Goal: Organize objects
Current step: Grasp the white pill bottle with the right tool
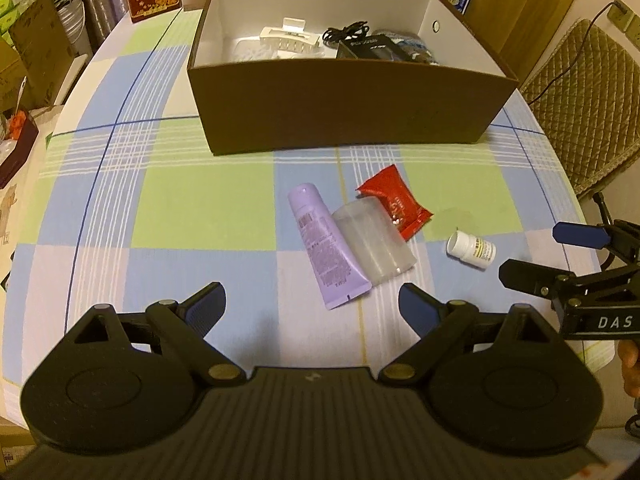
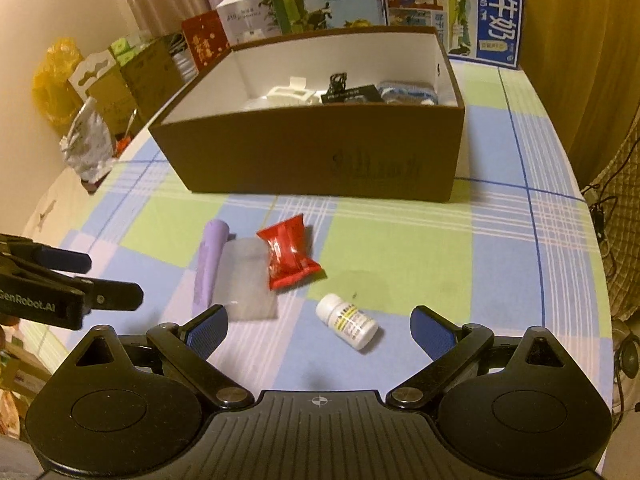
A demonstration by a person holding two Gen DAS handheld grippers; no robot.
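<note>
Both hand-held grippers, left (image 1: pixel 312 300) and right (image 2: pixel 319 322), spread wide, empty; pill bottle (image 2: pixel 347 321) lies before brown box (image 2: pixel 320 160); purple tube (image 1: pixel 326 246) beside it.

We hold the left black two-finger gripper with blue pads (image 1: pixel 312 304) low and level, its jaws spread wide and nothing between them. Its two blue fingertips (image 1: pixel 210 300) point forward. We hold the right black two-finger gripper with blue pads (image 2: pixel 320 326) in the same pose: jaws spread wide, nothing gripped. In the left wrist view the right gripper enters from the right edge, fingers aimed leftward, with part of our hand (image 1: pixel 630 364) visible beneath its body. The two grippers are apart, not touching.
</note>
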